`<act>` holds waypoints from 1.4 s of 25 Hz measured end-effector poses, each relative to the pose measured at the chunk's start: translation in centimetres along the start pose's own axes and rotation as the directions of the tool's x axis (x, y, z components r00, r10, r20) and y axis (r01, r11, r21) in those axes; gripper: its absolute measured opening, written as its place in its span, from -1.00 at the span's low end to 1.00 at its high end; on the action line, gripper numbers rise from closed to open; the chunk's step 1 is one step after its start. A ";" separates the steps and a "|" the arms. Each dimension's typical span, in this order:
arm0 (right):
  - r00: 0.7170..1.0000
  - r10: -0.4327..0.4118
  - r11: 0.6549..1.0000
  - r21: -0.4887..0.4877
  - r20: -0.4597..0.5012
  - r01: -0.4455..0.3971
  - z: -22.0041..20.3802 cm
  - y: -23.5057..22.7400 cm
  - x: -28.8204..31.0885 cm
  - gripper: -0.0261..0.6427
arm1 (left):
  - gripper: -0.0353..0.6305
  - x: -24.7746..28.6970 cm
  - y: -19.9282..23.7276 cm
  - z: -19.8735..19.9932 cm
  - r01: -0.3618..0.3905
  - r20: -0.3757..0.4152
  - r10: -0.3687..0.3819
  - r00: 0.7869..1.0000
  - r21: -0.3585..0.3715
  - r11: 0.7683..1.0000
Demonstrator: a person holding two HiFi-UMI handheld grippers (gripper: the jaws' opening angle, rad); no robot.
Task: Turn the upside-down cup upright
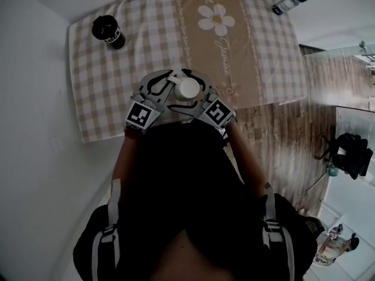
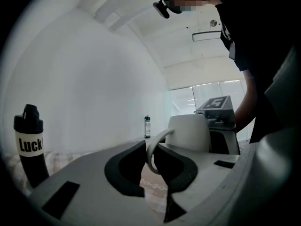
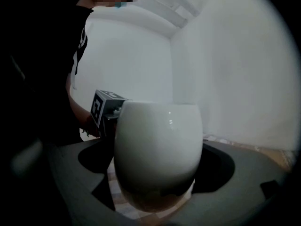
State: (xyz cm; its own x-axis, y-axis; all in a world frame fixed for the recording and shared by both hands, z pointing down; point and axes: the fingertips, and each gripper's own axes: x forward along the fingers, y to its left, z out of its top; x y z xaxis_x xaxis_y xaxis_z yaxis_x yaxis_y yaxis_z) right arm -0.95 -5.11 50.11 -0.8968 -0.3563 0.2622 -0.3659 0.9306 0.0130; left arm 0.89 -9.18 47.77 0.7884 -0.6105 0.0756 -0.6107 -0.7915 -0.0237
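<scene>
my left claw (image 2: 149,161) is clenched on the handle (image 2: 156,139) of the cup (image 2: 190,132), while my right claw (image 3: 155,171) stands released, wide around its body.

We see one cup (image 1: 187,88) — plain glossy white, rounded like an egg, with a thin loop handle (image 2: 153,154) on one side. It stands with its axis vertical and a flat end on top; we cannot tell whether that end is mouth or base. The left gripper (image 2: 150,163) pinches the handle, and the body sits between the wide-spread jaws of the right gripper (image 3: 157,173) — over the near edge of the checked cloth (image 1: 117,98).
</scene>
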 end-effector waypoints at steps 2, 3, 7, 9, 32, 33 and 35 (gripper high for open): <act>1.000 0.000 1.000 -0.005 0.001 0.000 0.2 -0.1 -0.5 0.61 | -0.71 0.7 -1.0 0.2 0.030 0.004 -0.030 1.000 0.006 1.000; 1.000 0.001 1.000 -0.007 0.004 -0.001 0.4 -0.1 -0.8 0.61 | -0.71 1.0 -1.3 0.3 0.037 0.013 -0.037 0.999 0.004 0.999; 1.000 -0.001 1.000 -0.018 -0.011 0.001 0.7 0.0 -1.5 0.61 | -0.71 1.5 -2.0 1.1 0.045 0.040 -0.046 0.998 0.005 0.999; 1.000 -0.014 1.000 -0.017 -0.023 0.014 0.7 0.1 -2.0 0.60 | -0.71 1.8 -2.5 1.0 0.054 0.027 -0.054 0.998 0.014 0.998; 0.995 -0.069 0.998 0.006 -0.071 0.069 -1.0 0.9 -3.7 0.31 | -0.72 2.4 -5.1 -1.2 0.131 -0.041 -0.131 0.991 0.010 0.991; 0.995 -0.065 0.998 -0.011 -0.082 0.065 -1.1 0.8 -3.7 0.31 | -0.71 2.4 -5.1 -1.5 0.143 -0.048 -0.143 0.989 0.010 0.990; 0.995 -0.056 0.998 -0.024 -0.088 0.054 -1.2 0.9 -3.6 0.30 | -0.71 2.2 -5.2 -1.9 0.167 -0.059 -0.167 0.984 -0.004 0.986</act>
State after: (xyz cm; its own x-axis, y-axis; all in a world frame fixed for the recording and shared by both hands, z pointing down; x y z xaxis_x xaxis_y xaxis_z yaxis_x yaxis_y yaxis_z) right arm 2.20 -2.86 50.35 -0.8494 -0.3991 0.3454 -0.4079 0.9116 0.0502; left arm 5.65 -6.40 49.93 0.8734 -0.4674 0.1369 -0.4709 -0.8821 -0.0071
